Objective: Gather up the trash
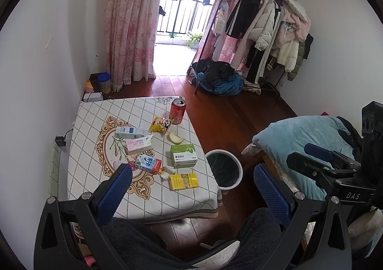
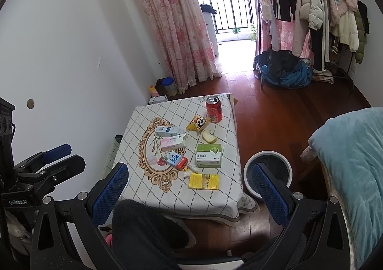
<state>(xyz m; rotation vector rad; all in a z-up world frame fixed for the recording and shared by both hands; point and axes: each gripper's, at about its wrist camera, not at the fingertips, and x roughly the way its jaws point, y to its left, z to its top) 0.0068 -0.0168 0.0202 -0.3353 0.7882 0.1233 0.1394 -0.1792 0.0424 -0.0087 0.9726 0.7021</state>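
On a low table (image 1: 95, 112) under a white diamond-checked cloth, litter waits while two hand-held grippers hang back from its near edge, both well above it and touching nothing. Farthest left, the left gripper (image 1: 191, 186) hovers with blue-padded fingers (image 1: 116, 182) spread wide and empty, aimed across the cloth. Ahead of it, left to right, lie a blue-and-white carton (image 1: 130, 133), a pink-and-white paper box (image 1: 138, 145), a small blue-and-red milk carton (image 1: 148, 164), a crumpled white wrapper (image 1: 167, 172) and a flat yellow cardboard box (image 1: 183, 181), its long axis running crosswise to the fingers. Behind these sit a yellow panda snack bag (image 1: 162, 124), a red drink can (image 1: 178, 111) standing upright, a pale piece of bread (image 1: 176, 137) and a green-and-white carton (image 1: 184, 155). Just beside the table's right edge, on the wood floor, stands a round white-rimmed waste bin (image 1: 223, 168) lined in black. The right gripper (image 2: 191, 186), likewise gaping and holding nothing, is held level with its twin; the yellow box appears nearest its fingers (image 2: 271, 194), and the bin lies on its side, so it looks better placed for the first pick.
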